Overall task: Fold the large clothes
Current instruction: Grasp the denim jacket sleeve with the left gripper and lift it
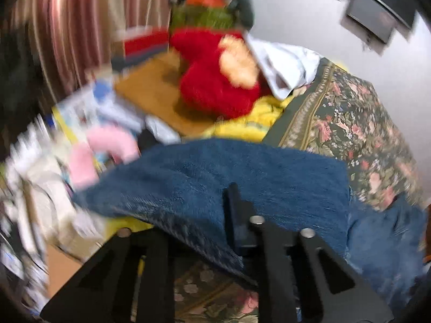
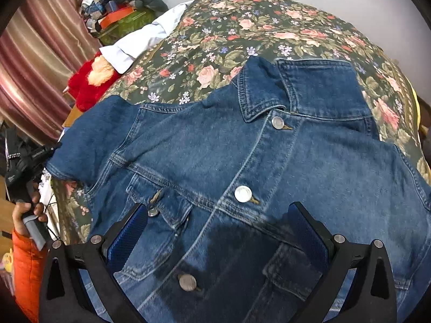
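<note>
Blue denim jacket [image 2: 242, 161] with silver snap buttons lies front-up, buttoned, on the bed's dark floral bedspread [image 2: 242, 21], collar toward the far wall. Its short left-side sleeve [image 2: 89, 145] reaches the bed's left edge and hangs slightly past it; the jacket's near hem runs under the right claw and out of frame at the bottom.

Right claw [image 2: 218, 231] hovers over the lower chest area, jaws wide apart, blue pads either side of the button placket, nothing between them pinched. Contact with the cloth cannot be told.

Left claw [image 1: 229, 215]: view heavily motion-blurred. Jaws nearly closed, with a fold of the blue denim draped over and between the black fingers [image 1: 234, 215]; it looks clamped on the sleeve edge. In the right wrist view a hand [image 2: 27, 212] in an orange sleeve [image 2: 27, 263] holds that claw's handle at the bed's left edge.

Open room: wide bare bedspread beyond the collar and to the far right. Left side is crowded: red fuzzy plush [image 1: 215, 80], yellow cloth [image 1: 247, 123], pink soft item [image 1: 107, 145], white folded cloth [image 2: 140, 40], striped pinkish curtain [image 2: 40, 53], a pile of clutter in the far-left corner.
</note>
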### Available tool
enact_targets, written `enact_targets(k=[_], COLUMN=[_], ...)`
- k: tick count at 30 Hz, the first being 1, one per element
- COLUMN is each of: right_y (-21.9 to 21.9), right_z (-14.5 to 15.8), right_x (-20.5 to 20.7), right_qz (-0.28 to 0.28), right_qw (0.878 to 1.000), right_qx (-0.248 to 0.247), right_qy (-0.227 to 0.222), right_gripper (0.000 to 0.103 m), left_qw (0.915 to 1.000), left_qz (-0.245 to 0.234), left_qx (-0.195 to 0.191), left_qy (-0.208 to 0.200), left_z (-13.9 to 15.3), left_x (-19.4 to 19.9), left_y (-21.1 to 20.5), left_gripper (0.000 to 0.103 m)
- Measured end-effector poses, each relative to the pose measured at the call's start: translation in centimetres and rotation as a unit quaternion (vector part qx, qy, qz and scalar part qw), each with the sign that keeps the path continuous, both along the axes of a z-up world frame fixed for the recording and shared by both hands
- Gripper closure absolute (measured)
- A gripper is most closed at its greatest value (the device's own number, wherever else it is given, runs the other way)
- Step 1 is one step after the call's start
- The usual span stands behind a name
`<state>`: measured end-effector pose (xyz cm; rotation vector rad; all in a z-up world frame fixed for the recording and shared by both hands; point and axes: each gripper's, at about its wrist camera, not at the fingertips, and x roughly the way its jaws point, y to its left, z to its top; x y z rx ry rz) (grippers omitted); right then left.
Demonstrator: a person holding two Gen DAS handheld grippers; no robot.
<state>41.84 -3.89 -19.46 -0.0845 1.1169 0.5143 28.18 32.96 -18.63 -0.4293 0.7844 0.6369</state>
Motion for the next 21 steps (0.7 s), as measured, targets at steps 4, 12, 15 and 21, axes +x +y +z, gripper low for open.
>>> enact_targets(k=[4,12,15,21], right_y=[-1.8,-6.5,-8.2,-12.1], right_z=[1.8,6.1,6.6,6.9], right_x=[-0.6,-3.1,-3.7,-5.3], right_qz=[-0.005,-0.025,-0.03,-0.048], right_qw=[1.0,0.995,0.995,0.993], right_qx=[0.002,0.006,0.007,0.006], right_qy=[-0.024,-0.094,-0.098,-0.105], right_gripper=[0.0,0.0,0.0,0.0], left_qw=[0.9943,0.9594,0.9498,0.9343], left_qz=[-0.043,-0.23,-0.284,-0.322], left_qx=[0.083,0.139,0.122,-0.089], left_qy=[-0.051,-0.085,-0.045,0.123], left_z=[5.5,10.8,7.8,-3.5], left_x=[0.6,4.6,5.8,7.6], left_y=[-3.2,-15.9,-20.2,-23.6], left_gripper=[0.095,0.095,0.091,0.08])
